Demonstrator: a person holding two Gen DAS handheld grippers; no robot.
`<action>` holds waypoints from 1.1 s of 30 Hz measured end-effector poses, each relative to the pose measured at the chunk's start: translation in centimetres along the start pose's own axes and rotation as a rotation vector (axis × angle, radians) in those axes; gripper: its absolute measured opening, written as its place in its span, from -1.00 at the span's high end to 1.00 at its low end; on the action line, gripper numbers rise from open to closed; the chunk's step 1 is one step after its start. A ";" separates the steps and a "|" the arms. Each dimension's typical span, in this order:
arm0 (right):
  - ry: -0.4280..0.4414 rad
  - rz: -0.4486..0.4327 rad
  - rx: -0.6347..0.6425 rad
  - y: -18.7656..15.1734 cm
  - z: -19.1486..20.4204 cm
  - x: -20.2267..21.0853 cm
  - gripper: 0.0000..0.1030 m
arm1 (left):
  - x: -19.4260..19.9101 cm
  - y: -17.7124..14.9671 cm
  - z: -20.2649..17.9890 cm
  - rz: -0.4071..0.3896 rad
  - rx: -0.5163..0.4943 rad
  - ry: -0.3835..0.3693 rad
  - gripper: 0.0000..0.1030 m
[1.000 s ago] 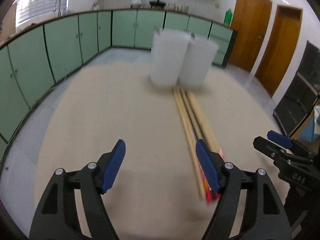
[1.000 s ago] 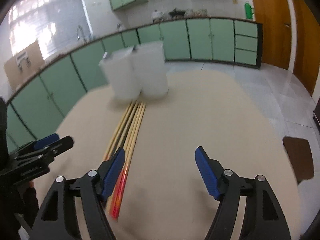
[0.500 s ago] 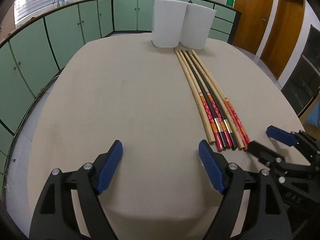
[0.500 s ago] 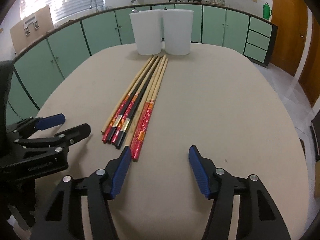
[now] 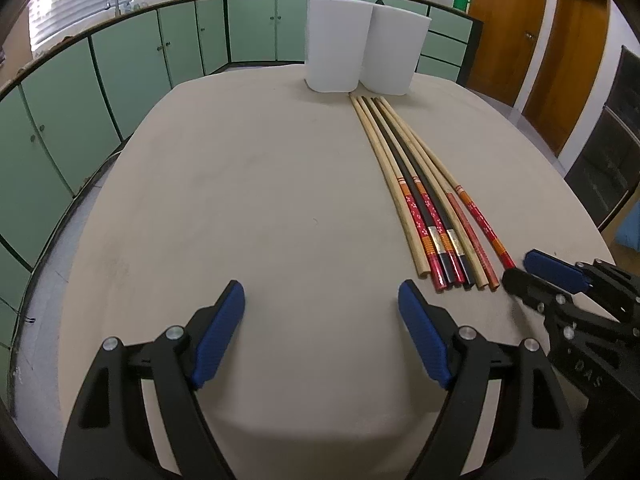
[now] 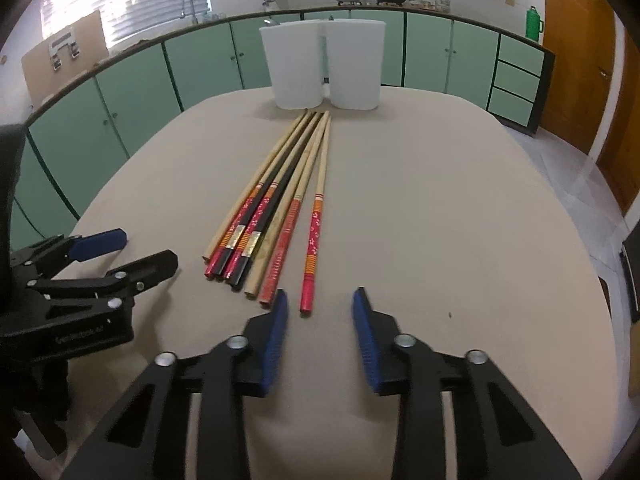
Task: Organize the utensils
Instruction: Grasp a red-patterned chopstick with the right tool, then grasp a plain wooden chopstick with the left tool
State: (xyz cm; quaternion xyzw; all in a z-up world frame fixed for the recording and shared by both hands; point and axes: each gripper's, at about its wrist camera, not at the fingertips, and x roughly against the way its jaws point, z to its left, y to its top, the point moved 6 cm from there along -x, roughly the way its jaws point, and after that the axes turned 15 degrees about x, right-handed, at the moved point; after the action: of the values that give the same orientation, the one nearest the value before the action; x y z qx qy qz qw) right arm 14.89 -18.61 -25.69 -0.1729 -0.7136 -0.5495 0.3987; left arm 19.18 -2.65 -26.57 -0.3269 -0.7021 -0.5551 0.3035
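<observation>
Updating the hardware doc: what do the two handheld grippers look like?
Both match: left gripper and right gripper have black plastic linkage arms with triangular cutouts, silver pivot screws, and ribbed blue pads on the fingers. Embossed lettering on the bodies, illegible. No cables or sleeves visible.

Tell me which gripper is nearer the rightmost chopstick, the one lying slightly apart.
Right. The right gripper sits open just behind the rightmost chopstick's red end, lined up with it. The left gripper is open, off left of the bundle.
</observation>
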 end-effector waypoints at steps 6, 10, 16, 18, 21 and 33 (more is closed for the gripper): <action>0.008 -0.007 -0.031 -0.1 -0.4 0.0 0.88 | -0.3 -0.3 -1.2 0.010 -0.035 -0.005 -0.53; 0.005 -0.010 -0.048 -0.5 -1.1 0.3 0.88 | -0.5 -0.6 -2.2 0.014 -0.054 -0.005 -0.53; 0.009 -0.015 -0.068 -0.8 -1.8 0.4 0.88 | -1.0 -0.7 -3.6 0.016 -0.067 -0.007 -0.53; 0.013 -0.016 -0.072 -0.9 -1.9 0.4 0.88 | -1.1 -0.7 -3.6 0.016 -0.064 -0.010 -0.53; 0.016 -0.013 -0.072 -0.9 -1.9 0.3 0.88 | -1.1 -0.5 -3.3 0.015 -0.047 -0.012 -0.52; 0.024 -0.016 -0.079 -0.9 -2.0 0.3 0.88 | -0.6 -0.4 -2.1 0.015 -0.035 -0.005 -0.49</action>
State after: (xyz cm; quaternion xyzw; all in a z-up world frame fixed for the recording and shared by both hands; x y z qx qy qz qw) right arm 14.86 -20.84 -25.95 -0.1762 -0.6878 -0.5823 0.3959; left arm 19.34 -4.82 -26.88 -0.3390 -0.6904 -0.5642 0.3001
